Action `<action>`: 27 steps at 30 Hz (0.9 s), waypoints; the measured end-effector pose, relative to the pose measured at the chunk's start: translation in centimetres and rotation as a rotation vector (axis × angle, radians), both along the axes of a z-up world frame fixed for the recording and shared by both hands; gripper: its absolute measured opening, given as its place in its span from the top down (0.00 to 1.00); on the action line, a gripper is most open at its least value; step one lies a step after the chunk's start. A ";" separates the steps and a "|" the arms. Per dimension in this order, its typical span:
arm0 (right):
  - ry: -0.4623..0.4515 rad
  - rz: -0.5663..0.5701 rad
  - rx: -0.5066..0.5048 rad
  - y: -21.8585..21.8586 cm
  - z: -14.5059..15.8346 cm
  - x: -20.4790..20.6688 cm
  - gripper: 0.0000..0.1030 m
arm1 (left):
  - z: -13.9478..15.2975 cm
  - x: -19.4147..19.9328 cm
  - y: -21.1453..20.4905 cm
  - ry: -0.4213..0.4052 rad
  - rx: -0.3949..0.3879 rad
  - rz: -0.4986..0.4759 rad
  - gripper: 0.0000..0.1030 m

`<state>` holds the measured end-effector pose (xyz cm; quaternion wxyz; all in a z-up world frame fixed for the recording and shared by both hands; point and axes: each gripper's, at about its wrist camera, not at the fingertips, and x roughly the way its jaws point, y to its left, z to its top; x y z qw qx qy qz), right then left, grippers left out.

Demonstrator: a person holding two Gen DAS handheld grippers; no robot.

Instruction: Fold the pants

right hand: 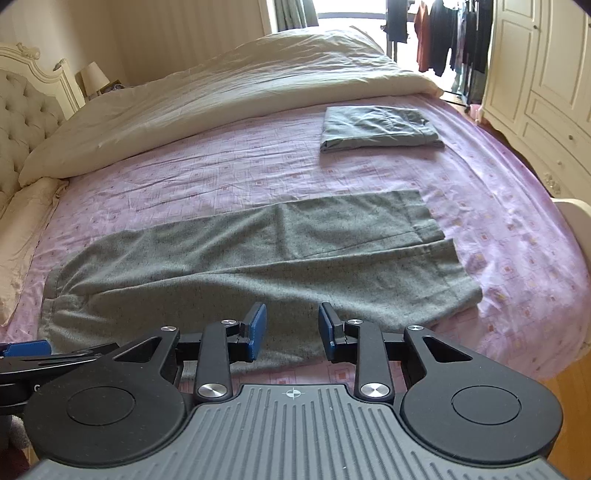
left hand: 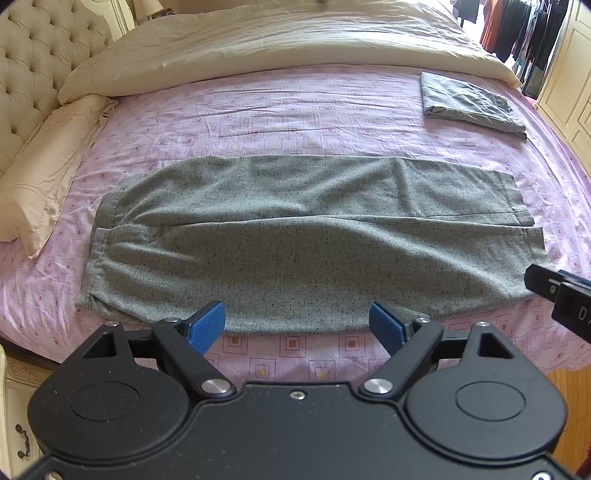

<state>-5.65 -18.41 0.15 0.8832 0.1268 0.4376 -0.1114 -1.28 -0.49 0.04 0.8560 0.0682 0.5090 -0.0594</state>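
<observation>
Grey pants lie flat just beyond both empty, parted tongs, seemingly untouched.

You've got a pink bedsheet, cream duvet bunched at far side, pillow left, tufted headboard, clothes rack, white wardrobe right.

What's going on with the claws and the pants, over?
Left claw open, right claw open, both empty. Grey pants flat on bed, legs side by side, unfolded. Nothing in the way.

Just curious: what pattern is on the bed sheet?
The bed sheet is pink-lilac with small printed squares, clearest in the left wrist view.
</observation>
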 end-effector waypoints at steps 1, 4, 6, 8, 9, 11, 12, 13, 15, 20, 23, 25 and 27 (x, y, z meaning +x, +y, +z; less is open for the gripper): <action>0.007 0.001 0.005 0.0 -0.1 0.0 0.71 | 0.0 0.0 0.0 -0.001 -0.001 0.002 0.16; 0.019 0.002 0.024 -0.1 -0.4 0.0 0.71 | 0.0 0.0 0.0 -0.003 -0.008 0.008 0.16; 0.026 0.007 0.026 -0.2 -0.5 0.0 0.71 | -0.2 0.0 0.1 0.004 -0.015 0.009 0.16; 0.032 0.010 0.030 -0.2 -0.6 0.0 0.71 | -0.4 -0.1 0.1 0.013 -0.019 0.010 0.16; 0.035 0.013 0.035 -0.3 -0.6 0.0 0.71 | -0.4 -0.1 0.1 0.016 -0.020 0.011 0.16; 0.039 0.015 0.037 -0.3 -0.6 0.0 0.71 | -0.5 -0.2 0.0 0.019 -0.019 0.012 0.16; 0.041 0.018 0.036 -0.3 -0.7 0.0 0.70 | -0.5 -0.3 0.0 0.021 -0.020 0.013 0.16; 0.043 0.019 0.036 -0.3 -0.7 0.1 0.70 | -0.6 -0.3 0.0 0.023 -0.021 0.013 0.16; 0.046 0.022 0.038 -0.4 -0.8 0.0 0.71 | -0.6 -0.5 -0.1 0.026 -0.021 0.014 0.16; 0.048 0.030 0.042 -0.4 -0.8 0.0 0.70 | -0.7 -0.7 -0.2 0.032 -0.021 0.014 0.16; 0.047 0.035 0.044 -0.3 -0.8 0.0 0.70 | -0.8 -0.8 -0.3 0.035 -0.021 0.016 0.16; 0.048 0.038 0.044 -0.3 -0.8 0.0 0.71 | -0.8 -0.8 -0.3 0.037 -0.023 0.021 0.16; 0.050 0.041 0.045 -0.2 -0.9 0.0 0.70 | -0.8 -0.9 -0.2 0.038 -0.023 0.024 0.16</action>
